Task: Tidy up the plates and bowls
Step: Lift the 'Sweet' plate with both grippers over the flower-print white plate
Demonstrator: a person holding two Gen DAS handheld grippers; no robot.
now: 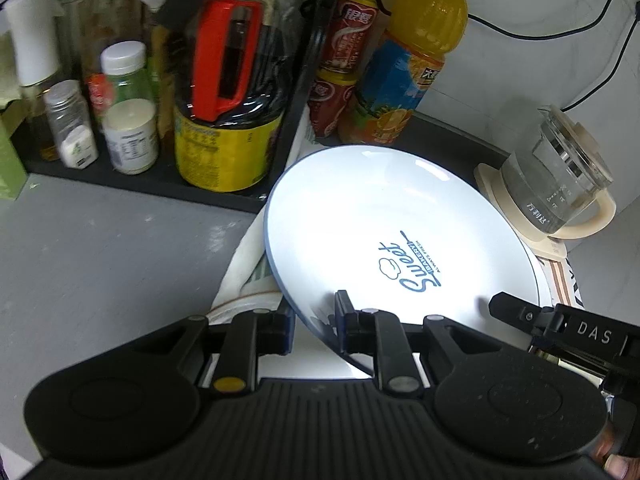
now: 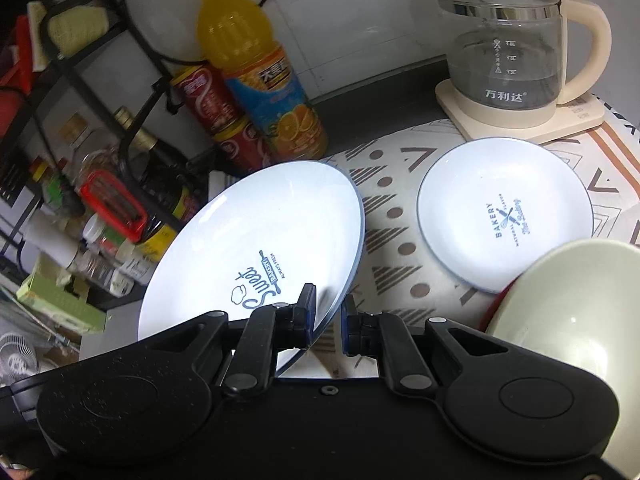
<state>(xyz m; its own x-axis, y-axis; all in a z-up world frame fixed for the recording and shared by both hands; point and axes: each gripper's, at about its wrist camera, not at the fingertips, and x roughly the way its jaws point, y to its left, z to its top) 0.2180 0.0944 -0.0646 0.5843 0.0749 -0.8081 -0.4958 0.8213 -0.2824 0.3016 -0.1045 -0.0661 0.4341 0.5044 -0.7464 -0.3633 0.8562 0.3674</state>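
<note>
A large white plate with a blue rim and "Sweet" print [image 1: 400,240] is lifted and tilted above the patterned cloth. My left gripper [image 1: 314,322] is shut on its near left rim. My right gripper [image 2: 328,318] is shut on the same plate [image 2: 256,248] at its near right rim; its tip also shows in the left wrist view [image 1: 504,306]. A smaller white "Bakery" plate [image 2: 504,216] lies flat on the cloth to the right. A pale green bowl [image 2: 568,312] with a red outside sits at the near right.
A black rack [image 1: 168,184] with sauce bottles and jars stands at the left. An orange juice bottle [image 2: 256,72] and red cans [image 2: 216,112] stand behind the plate. A glass kettle [image 2: 508,48] on a cream base sits at the back right. The grey counter [image 1: 100,256] lies left of the cloth [image 2: 396,216].
</note>
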